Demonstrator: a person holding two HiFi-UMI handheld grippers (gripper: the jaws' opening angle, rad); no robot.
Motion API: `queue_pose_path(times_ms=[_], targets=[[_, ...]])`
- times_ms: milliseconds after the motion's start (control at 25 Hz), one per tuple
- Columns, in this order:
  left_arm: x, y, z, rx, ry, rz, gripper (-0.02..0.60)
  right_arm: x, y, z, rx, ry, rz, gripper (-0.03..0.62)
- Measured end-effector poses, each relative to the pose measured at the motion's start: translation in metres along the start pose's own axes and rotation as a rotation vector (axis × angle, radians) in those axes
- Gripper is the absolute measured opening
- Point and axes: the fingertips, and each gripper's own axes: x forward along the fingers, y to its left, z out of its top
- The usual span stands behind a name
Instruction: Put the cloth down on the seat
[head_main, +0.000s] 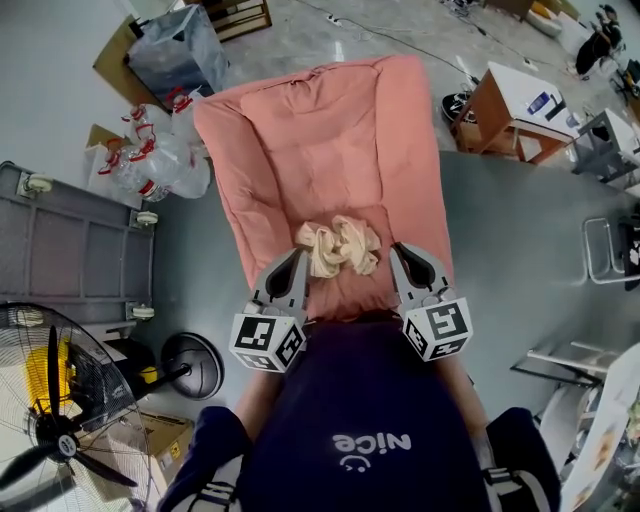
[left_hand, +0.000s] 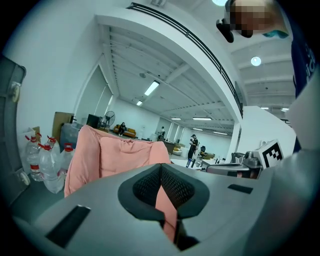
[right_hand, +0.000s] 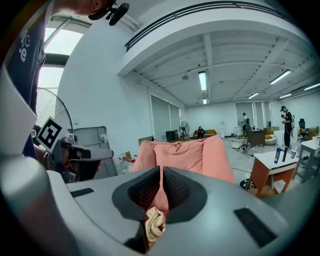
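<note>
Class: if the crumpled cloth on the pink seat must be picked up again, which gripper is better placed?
Probably the right gripper: the cloth shows just beyond its shut jaws, while the left gripper, also shut, sees only the seat.

Black floor fan, grey cart, clear water bottles, wooden table

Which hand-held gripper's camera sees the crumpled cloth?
The right hand-held gripper: the cloth peeks out just under its shut jaws. The left hand-held gripper sees only the pink seat in its view.
</note>
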Motion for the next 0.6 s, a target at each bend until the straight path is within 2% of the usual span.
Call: queue_pose_path(times_ms=[160, 600], targets=[[0.0026, 0.0001, 0.0006, 0.031, -0.002, -0.016, 0.02, 0.0035, 0.0007, -0.0025, -0.064, 0.019, -0.027, 0.055], [0.009, 0.0017, -0.0044, 0.029, 0.007, -0.05, 0.02, 0.0075, -0.0024, -0.0009, -0.053, 0.006, -0.051, 0.054]])
